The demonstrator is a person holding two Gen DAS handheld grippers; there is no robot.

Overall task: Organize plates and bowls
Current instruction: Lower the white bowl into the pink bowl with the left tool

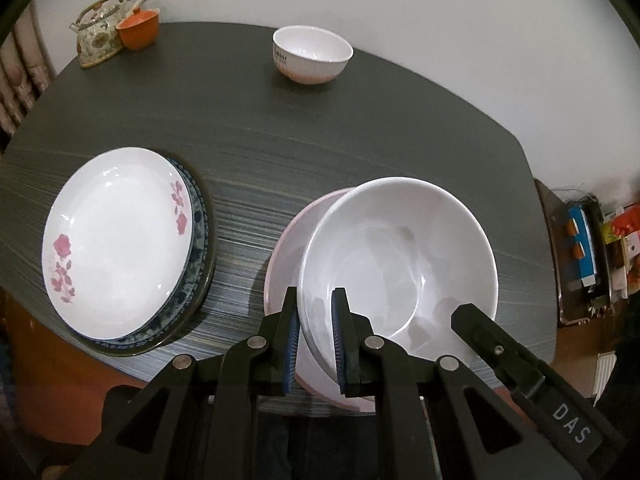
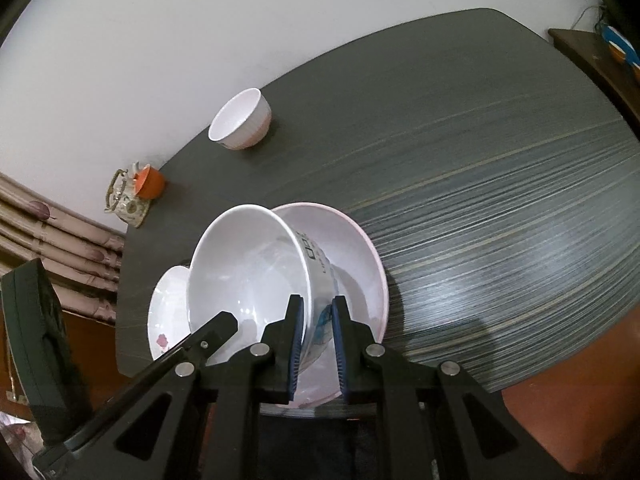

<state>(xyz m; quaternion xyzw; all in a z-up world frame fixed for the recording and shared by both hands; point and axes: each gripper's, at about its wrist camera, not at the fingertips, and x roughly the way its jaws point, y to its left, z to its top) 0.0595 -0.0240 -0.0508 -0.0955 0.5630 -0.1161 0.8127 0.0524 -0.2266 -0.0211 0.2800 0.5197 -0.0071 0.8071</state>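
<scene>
At the table's [image 1: 320, 140] near edge, both grippers, left [image 1: 316, 340] and right [image 2: 316, 344], clamp opposite rims of the bowl [image 1: 400, 256] above the pink plate [image 1: 286, 248]. Advice: lower level, centre it, release together.

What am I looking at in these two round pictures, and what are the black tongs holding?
Each picture comes from a camera on a hand-held tool, looking along its two fingers. A person carries one tool per hand; no robot arm.

The left tongs and right tongs each pinch opposite sides of one large white bowl, over a pink-rimmed bowl. Whether it rests in that bowl is unclear.

Also on the dark table: stacked plates topped by a flowered one, a small white bowl, a teapot and an orange cup.
</scene>
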